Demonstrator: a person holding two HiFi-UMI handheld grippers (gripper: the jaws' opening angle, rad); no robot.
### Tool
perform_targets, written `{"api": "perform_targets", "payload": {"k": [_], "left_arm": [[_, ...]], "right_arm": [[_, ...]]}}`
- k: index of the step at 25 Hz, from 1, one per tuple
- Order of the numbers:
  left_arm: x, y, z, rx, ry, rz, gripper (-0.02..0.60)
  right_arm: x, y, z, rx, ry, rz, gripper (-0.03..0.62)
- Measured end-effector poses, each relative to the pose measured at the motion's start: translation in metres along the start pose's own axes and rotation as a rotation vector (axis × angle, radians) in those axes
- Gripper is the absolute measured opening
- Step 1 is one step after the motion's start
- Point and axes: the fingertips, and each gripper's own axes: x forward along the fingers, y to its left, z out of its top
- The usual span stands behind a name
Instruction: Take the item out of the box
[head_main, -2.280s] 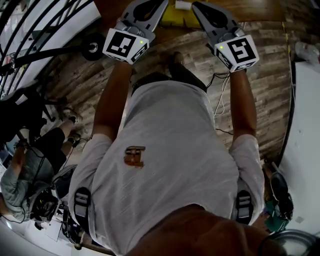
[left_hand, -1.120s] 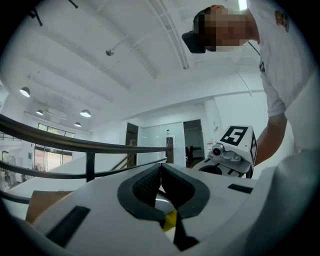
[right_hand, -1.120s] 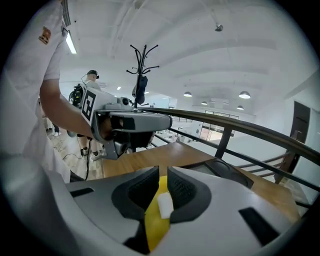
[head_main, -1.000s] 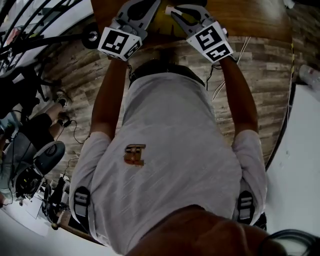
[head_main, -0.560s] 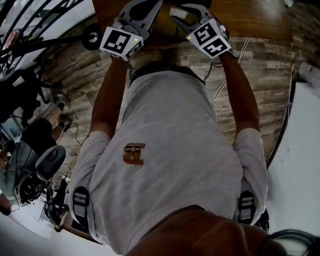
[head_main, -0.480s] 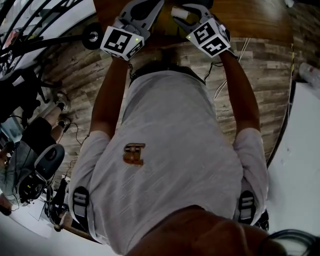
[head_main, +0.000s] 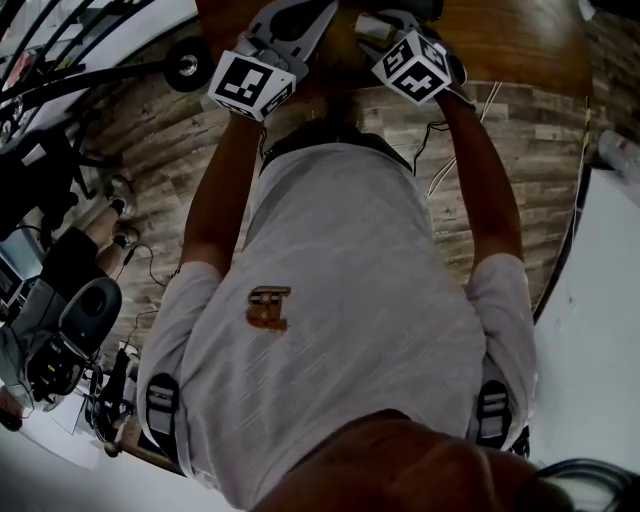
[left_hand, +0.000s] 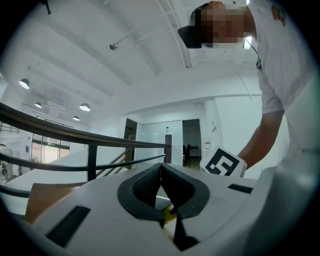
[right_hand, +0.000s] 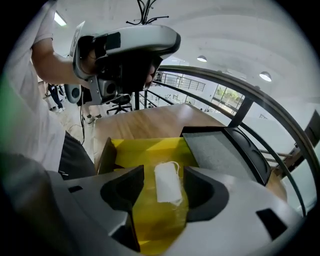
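Note:
The right gripper view shows the yellow box (right_hand: 150, 147) with its flaps spread on a wooden table. A white folded item (right_hand: 167, 182) with a thin loop lies over the box's yellow inside. My right gripper (right_hand: 164, 174) has a jaw on either side of it; the jaws are opening and the pads do not touch it. In the head view that gripper (head_main: 385, 22) is at the top edge with the item (head_main: 370, 24) at its tip. My left gripper (left_hand: 160, 167) points up at the ceiling with its tips together; it hovers beyond the box (right_hand: 125, 45).
A black lid or tray (right_hand: 227, 150) lies right of the box. A dark railing (right_hand: 260, 100) runs behind the table. The wooden table (head_main: 510, 35) ends just in front of the person's body. Another person sits at the left (head_main: 40, 330).
My right gripper has swung left toward the left gripper and rolled, then edged further over the table. The white item stays at its tip. The left gripper has hardly moved.

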Motion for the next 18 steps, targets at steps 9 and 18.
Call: {"api": "perform_targets", "payload": {"k": [9,18], "left_arm": [[0.007,0.019,-0.019,-0.016,0.024,-0.008,0.02],[0.009,0.032,-0.024,-0.038,0.026,0.003,0.02]], "right_arm": [[0.027,-0.007,-0.005,-0.03,0.097,0.01,0.233],[0.043,-0.011,-0.008,-0.021,0.144,0.059,0.233]]}}
